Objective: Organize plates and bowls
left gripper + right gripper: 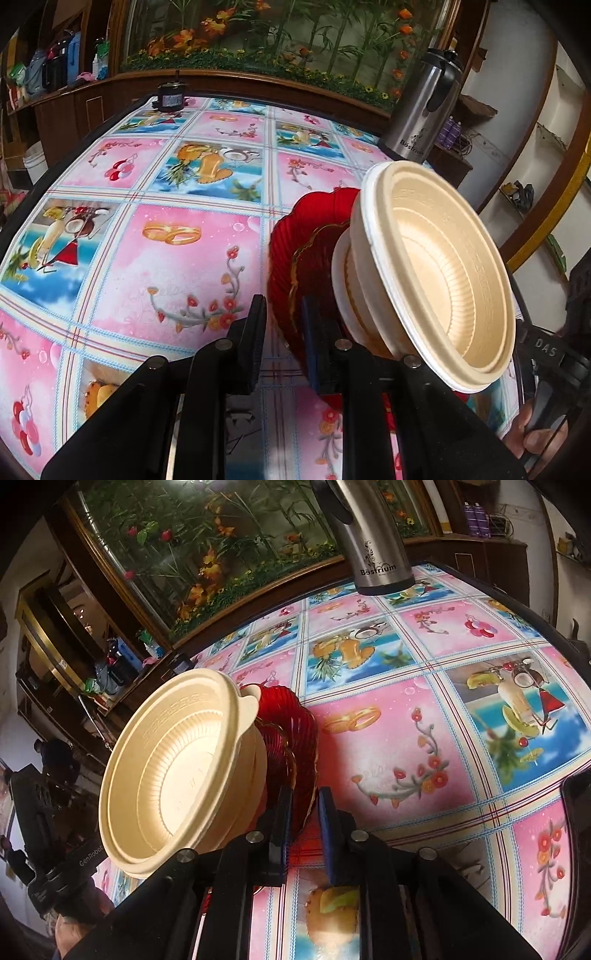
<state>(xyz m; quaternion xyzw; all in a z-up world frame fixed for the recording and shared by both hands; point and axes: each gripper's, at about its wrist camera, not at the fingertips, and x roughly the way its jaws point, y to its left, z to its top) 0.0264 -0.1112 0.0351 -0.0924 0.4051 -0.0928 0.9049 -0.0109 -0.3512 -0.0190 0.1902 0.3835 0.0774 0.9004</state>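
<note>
1. Table point(147, 258) with pink-blue patterned cloth, mostly bare; steel thermos point(421, 110) upright at the far edge, small dark object point(170, 99) at the far corner.
2. Cream bowls point(443, 273), nested, tipped so the openings face sideways, riding on the plates; looks like everything already gathered into one stack.
3. Red plates point(295, 266), at least two nested, gold rim on the inner one, held on edge above the cloth, not resting flat.
4. Left gripper point(284, 325) pinching the red plates' rim between its two fingers, jaws nearly together on the edge.
5. Right gripper point(304, 812) clamped on the opposite rim of the same plates, jaws narrow around the edge.
6. Progress, as a judgement: stacking done, stack lifted by both grippers; left to do is setting it down somewhere, destination not visible.
7. Pose: both grippers pointing forward and slightly down toward the table, facing each other across the stack, each visible in the other's view at the frame edge.
</note>
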